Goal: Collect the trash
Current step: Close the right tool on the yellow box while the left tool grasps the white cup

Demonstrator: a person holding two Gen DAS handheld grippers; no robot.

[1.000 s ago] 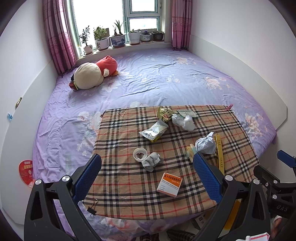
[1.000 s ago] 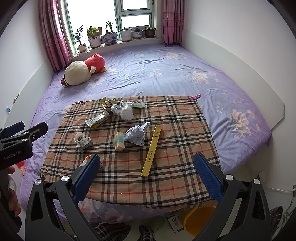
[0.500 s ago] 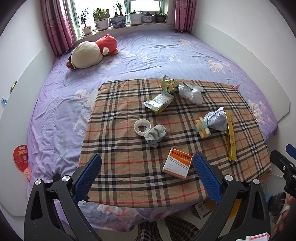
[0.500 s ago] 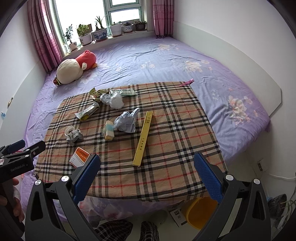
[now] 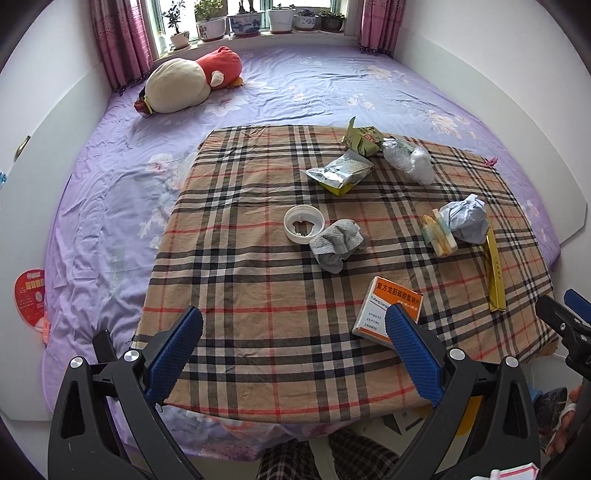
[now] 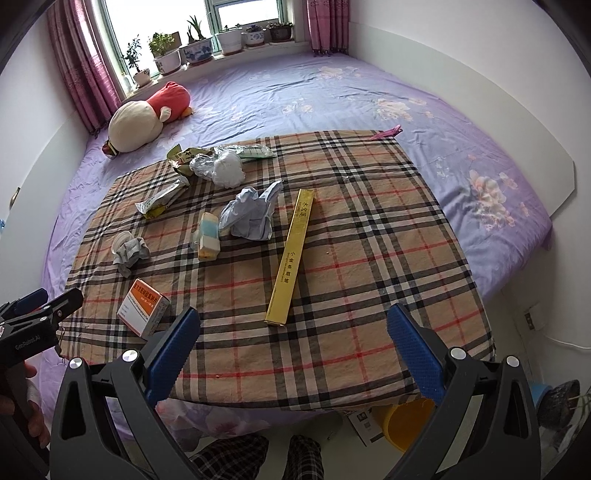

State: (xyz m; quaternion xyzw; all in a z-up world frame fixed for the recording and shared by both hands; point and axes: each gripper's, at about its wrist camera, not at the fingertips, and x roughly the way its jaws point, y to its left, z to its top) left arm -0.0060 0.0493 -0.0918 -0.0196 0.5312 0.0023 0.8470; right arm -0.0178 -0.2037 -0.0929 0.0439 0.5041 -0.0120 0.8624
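Trash lies on a plaid cloth [image 5: 258, 295] [image 6: 369, 258] on the bed. An orange and white medicine box [image 5: 386, 310] [image 6: 144, 308], a grey crumpled wad [image 5: 336, 243] [image 6: 129, 251] beside a white lid [image 5: 303, 223], a silver snack bag [image 5: 340, 171], a crumpled blue paper [image 5: 465, 218] [image 6: 251, 216], a long gold box [image 6: 293, 256] [image 5: 495, 273] and a clear plastic bag [image 6: 223, 168]. My left gripper [image 5: 293, 343] is open above the cloth's near edge, by the medicine box. My right gripper [image 6: 293, 343] is open above the near edge, below the gold box.
A plush toy [image 5: 184, 85] lies at the bed's far left under a windowsill with potted plants [image 5: 243, 18]. A yellow bin [image 6: 406, 421] stands on the floor under the cloth's near right edge. White walls bound the bed on both sides.
Both grippers have moved forward and down toward the cloth, so the trash appears closer. Both stay open and empty.
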